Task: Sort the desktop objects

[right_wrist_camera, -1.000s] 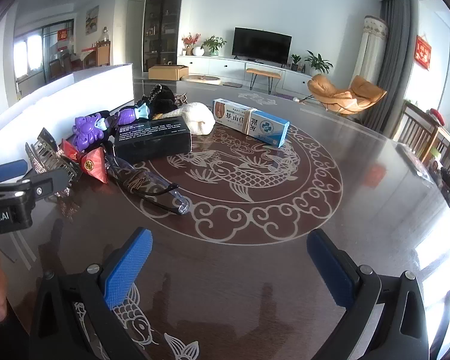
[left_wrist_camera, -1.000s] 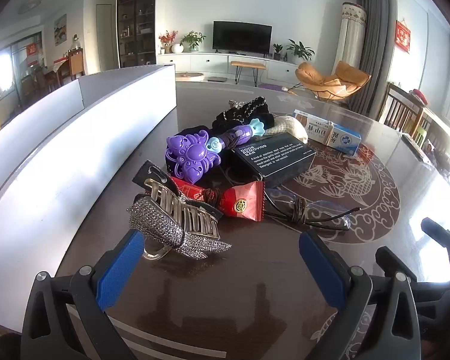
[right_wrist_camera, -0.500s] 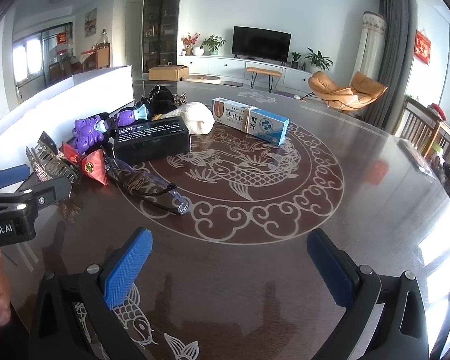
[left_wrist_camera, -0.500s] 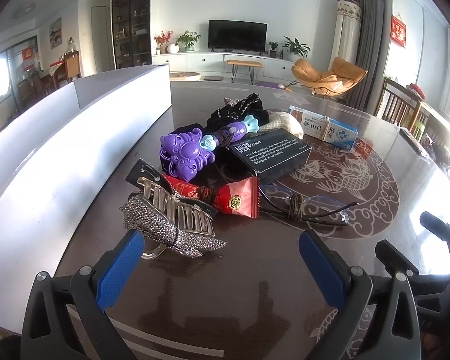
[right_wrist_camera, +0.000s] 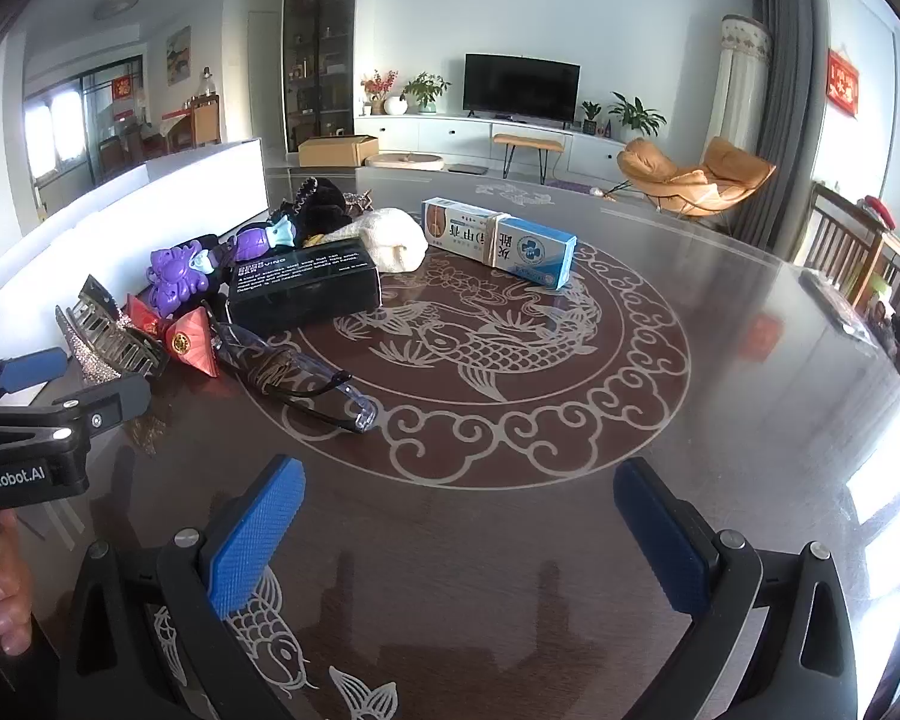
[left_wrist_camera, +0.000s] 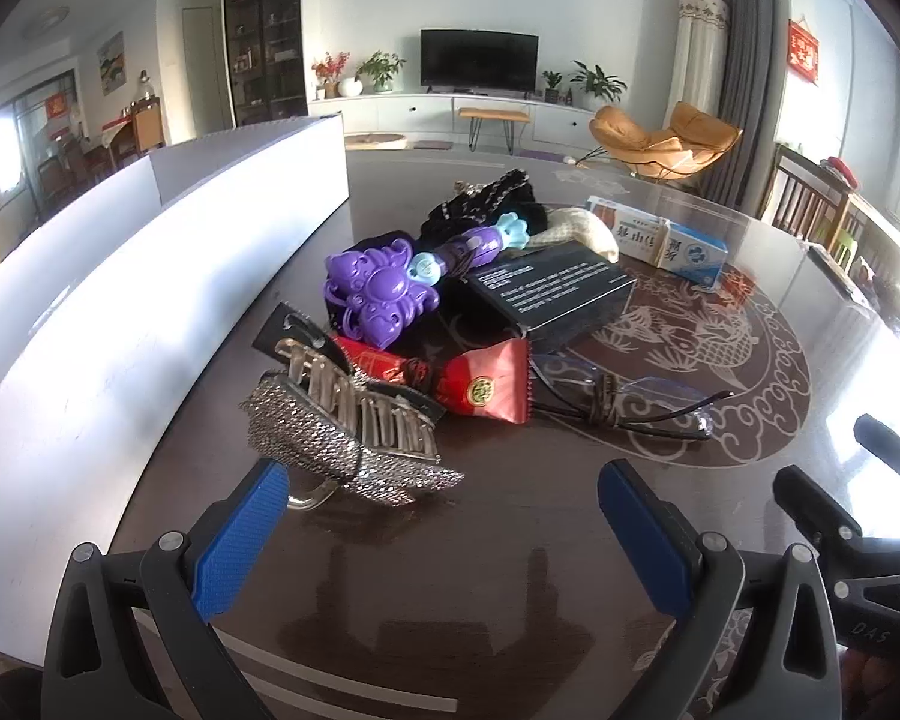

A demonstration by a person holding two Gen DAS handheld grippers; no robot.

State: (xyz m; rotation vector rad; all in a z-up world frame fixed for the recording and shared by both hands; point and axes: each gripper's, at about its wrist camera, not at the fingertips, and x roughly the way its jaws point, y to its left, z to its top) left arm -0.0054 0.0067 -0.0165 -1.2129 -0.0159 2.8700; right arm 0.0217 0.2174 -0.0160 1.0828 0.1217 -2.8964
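2 blue-padded grippers, left gripper and right gripper, gape apart, clamping nothing. At 11 o'clock from the left gripper sits a glittery silver claw hair clip, touching its left pad.

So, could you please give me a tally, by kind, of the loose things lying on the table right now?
Boxes: 3, a black box and two joined cartons
Hair clips: 1, a sparkly one
Toys: 1, a purple wand
Red packets: 1
Glasses: 1
Cloth items: 2, one black, one cream
Total: 9
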